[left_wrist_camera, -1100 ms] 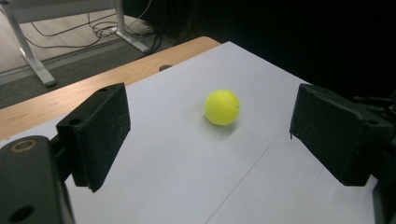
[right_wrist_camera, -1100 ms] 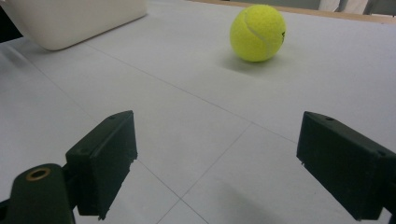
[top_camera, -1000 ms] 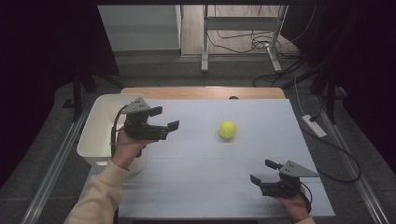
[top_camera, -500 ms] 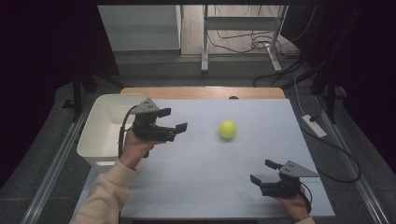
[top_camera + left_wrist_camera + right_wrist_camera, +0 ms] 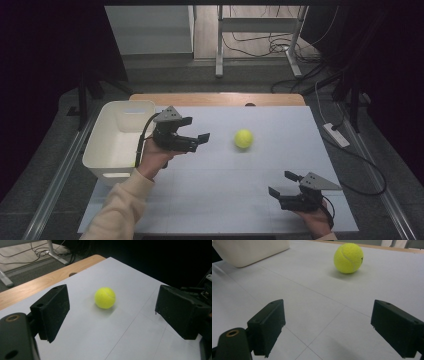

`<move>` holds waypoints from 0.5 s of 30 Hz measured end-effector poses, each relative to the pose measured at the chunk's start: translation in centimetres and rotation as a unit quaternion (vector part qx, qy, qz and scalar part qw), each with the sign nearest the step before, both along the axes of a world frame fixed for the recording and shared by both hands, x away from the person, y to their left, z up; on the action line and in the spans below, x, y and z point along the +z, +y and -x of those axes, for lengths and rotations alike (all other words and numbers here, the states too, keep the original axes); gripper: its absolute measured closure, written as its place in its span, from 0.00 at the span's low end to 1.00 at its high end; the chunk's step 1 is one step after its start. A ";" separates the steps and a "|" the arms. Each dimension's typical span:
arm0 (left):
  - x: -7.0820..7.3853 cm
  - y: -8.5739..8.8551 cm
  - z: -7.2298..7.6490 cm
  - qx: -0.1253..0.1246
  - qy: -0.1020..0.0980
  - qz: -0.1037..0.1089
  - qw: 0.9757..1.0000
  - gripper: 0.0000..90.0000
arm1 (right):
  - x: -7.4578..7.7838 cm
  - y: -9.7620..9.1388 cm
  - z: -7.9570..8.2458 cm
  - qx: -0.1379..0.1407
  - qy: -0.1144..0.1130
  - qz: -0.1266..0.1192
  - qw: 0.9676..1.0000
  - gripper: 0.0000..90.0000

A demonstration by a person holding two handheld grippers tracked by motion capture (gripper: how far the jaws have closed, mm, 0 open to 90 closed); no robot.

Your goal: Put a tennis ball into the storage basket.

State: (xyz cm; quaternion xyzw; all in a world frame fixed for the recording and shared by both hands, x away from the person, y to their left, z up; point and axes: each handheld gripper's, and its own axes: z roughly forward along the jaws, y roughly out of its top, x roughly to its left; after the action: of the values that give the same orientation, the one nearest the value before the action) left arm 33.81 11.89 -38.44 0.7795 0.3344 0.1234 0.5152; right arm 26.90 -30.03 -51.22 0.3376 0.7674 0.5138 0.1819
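A yellow tennis ball (image 5: 243,138) lies on the white table top, right of centre toward the back. My left gripper (image 5: 197,141) hovers just left of it, open and empty, and points at the ball. In the left gripper view the ball (image 5: 105,298) sits a short way ahead, between the lines of the two spread jaws. My right gripper (image 5: 281,183) rests open and empty near the front right edge. From there the ball (image 5: 348,258) is farther off, ahead and slightly right.
A white plastic bin (image 5: 111,114) stands at the table's left edge, behind the left hand, and its corner (image 5: 249,251) appears in the right gripper view. A wooden strip (image 5: 215,99) borders the far edge. Cables and a power strip (image 5: 336,135) lie on the floor to the right.
My left gripper has moved right, from beside the bin out over the table toward the ball. The right gripper and the ball have stayed still.
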 end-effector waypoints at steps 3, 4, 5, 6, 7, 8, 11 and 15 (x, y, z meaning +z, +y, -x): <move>-0.1 -0.5 -0.3 -0.003 0.001 -0.004 1.000 0.14 | 0.0 0.1 0.0 0.001 0.001 0.001 1.000 0.14; -0.1 -0.8 -0.4 -0.004 0.001 -0.005 1.000 0.14 | 0.0 0.1 0.0 0.001 0.001 0.001 1.000 0.14; -0.1 -0.9 -0.5 -0.004 0.002 -0.005 1.000 0.14 | 0.0 0.1 0.0 0.001 0.001 0.001 1.000 0.14; -0.2 -1.0 -0.7 -0.005 0.003 -0.005 1.000 0.14 | 0.0 0.0 0.0 0.001 0.001 0.001 1.000 0.14; -0.3 -1.1 -0.8 -0.005 0.003 -0.005 1.000 0.14 | 0.0 0.0 0.0 0.000 0.001 0.001 1.000 0.14; -0.3 -1.3 -0.9 -0.005 0.006 -0.005 1.000 0.14 | 0.0 0.0 -0.1 0.000 0.001 0.001 1.000 0.14; -0.5 -1.8 -1.2 -0.005 0.010 -0.007 1.000 0.15 | 0.0 0.0 0.0 0.000 0.001 0.001 1.000 0.14; -0.7 -2.3 -1.3 -0.008 0.011 -0.013 1.000 0.15 | 0.0 0.0 0.0 0.002 0.001 0.002 1.000 0.14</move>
State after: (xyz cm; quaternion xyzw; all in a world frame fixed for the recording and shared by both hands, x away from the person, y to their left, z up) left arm 35.15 9.62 -39.12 0.7899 0.3327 0.1147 0.5022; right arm 26.93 -30.02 -51.27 0.3365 0.7691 0.5124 0.1810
